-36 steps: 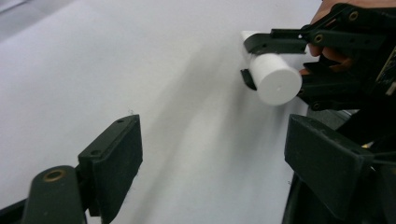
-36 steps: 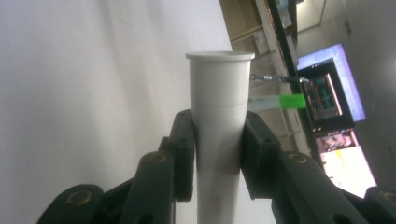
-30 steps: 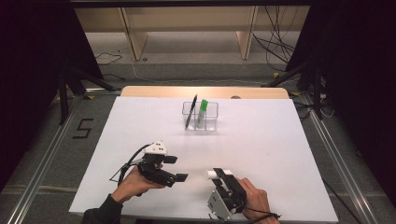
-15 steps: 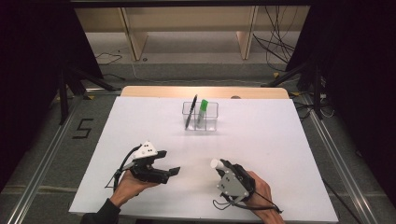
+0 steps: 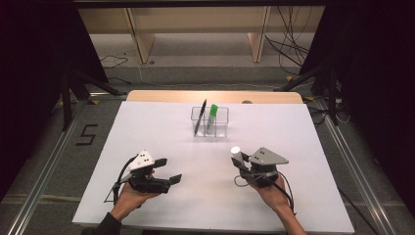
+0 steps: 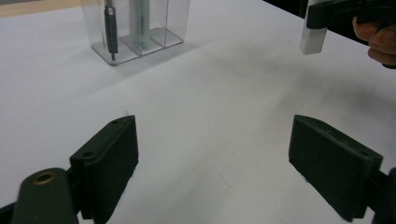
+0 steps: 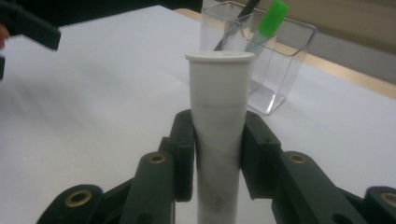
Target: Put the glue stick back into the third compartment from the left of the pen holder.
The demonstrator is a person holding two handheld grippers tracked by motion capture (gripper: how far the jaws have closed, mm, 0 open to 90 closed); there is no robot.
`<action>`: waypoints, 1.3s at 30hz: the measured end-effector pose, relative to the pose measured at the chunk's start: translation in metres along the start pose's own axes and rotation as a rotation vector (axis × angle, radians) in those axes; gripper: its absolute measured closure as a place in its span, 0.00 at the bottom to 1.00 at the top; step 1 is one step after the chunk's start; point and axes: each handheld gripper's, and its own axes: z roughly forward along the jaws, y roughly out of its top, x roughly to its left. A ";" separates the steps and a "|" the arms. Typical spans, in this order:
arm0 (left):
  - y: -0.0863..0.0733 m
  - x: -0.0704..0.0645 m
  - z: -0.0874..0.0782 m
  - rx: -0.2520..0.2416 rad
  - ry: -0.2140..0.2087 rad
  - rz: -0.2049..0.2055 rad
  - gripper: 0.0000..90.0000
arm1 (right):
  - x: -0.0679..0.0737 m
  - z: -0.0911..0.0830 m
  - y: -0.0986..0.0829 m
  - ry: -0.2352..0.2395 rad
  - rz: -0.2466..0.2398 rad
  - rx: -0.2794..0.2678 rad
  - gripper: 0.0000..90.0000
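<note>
A white capped tube (image 7: pixel 219 121) stands upright between the jaws of my right gripper (image 7: pixel 217 154), which is shut on its lower body. From above, that tube (image 5: pixel 235 151) and right gripper (image 5: pixel 243 165) hover over the near right of the white table (image 5: pixel 147 127). My left gripper (image 5: pixel 167 170) is at the near left, open, holding nothing. Its own view shows the left gripper (image 6: pixel 219 163) with jaws wide apart over bare table, and the tube (image 6: pixel 312 35) off to the upper right. A clear organizer box (image 5: pixel 210 121) at table centre holds a black pen (image 5: pixel 199 116) and a green-capped marker (image 5: pixel 211 115).
The organizer box (image 7: pixel 261 60) lies just beyond the held tube, with the marker's green cap (image 7: pixel 273 18) sticking out of it. In the left gripper view the box (image 6: pixel 135 28) is far ahead on the left. A wooden strip (image 5: pixel 215 96) borders the table's far edge.
My right gripper has moved away from the person's side with the white tube, which now stands upright. The left gripper has shifted slightly left and stays open.
</note>
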 end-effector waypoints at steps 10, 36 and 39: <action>-0.009 0.007 -0.008 -0.025 0.040 -0.038 0.17 | -0.029 0.017 0.021 0.040 0.175 -0.028 0.77; -0.019 0.008 -0.018 -0.036 0.075 -0.034 0.17 | -0.057 0.067 0.076 0.003 0.237 -0.052 0.77; -0.020 0.008 -0.019 -0.051 0.068 -0.037 0.17 | -0.060 0.071 0.081 -0.002 0.242 -0.054 0.77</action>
